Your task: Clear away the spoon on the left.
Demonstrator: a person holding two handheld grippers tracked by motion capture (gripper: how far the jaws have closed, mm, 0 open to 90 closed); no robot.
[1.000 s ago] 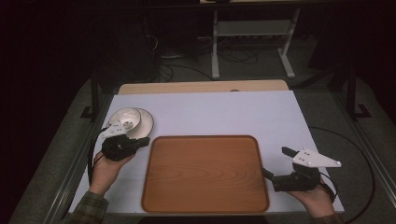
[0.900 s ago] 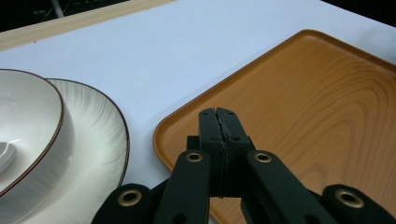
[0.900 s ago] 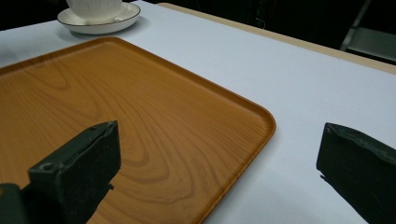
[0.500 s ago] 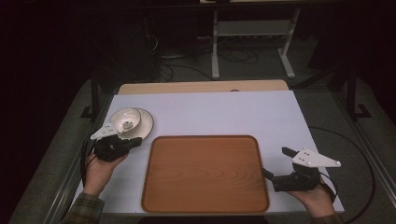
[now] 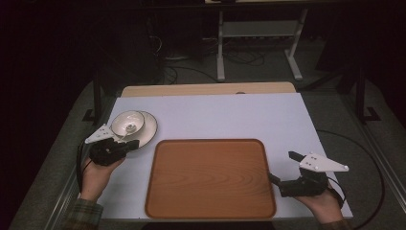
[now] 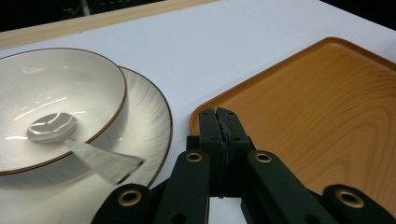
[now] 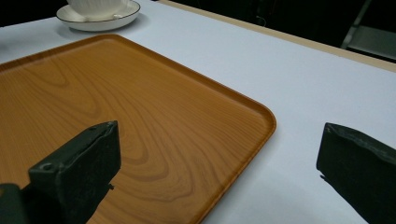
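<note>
A wooden tray (image 5: 210, 179) lies at the near middle of a white-topped table (image 5: 230, 115), and everything else is placed around it. Beyond the tray's far left corner sits a white plate (image 5: 147, 130) with a dark rim, carrying a white bowl (image 5: 128, 122) of the same trim; a pale spoon (image 6: 70, 140) rests in the bowl, its handle sticking out over the bowl's edge toward the camera of the left gripper view.

The left gripper (image 5: 130, 143), held in the person's left hand (image 5: 95, 175), is just off the tray's left edge, near the far corner, with its tips at the near rim of the plate. Its jaws are pressed tight together with nothing between them; whether they touch the plate cannot be told.

The right gripper (image 5: 282, 167), in the person's right hand (image 5: 323, 203), is by the tray's near right corner. Its jaws are spread wide and empty: one hangs over the tray's wood, the other over the bare table just outside the tray's rim.
</note>
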